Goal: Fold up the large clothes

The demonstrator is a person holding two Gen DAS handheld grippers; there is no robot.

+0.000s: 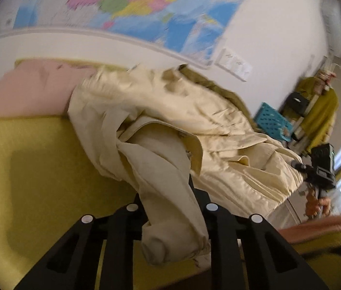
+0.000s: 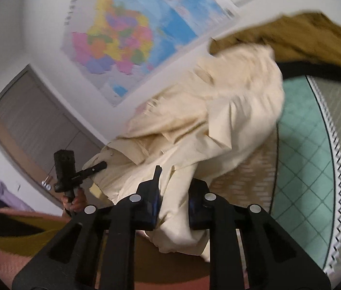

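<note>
The left hand-held gripper [image 1: 170,207] is clamped on a bunched end of the cream coat [image 1: 170,125]; the right hand-held gripper [image 2: 173,205] is likewise pinched on its cloth. The coat is held up, crumpled, between them over the yellow bed [image 1: 37,169]. No fold is judged made yet. Beyond, the pink pillow [image 1: 25,91] and wall map [image 1: 134,7] are seen; room to the left is judged ample.

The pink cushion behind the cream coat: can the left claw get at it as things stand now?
Probably not yet. The left claw is shut on a fold of the cream coat, and the coat's bulk hangs partly before the pink cushion. It would have to let the coat go first.
</note>
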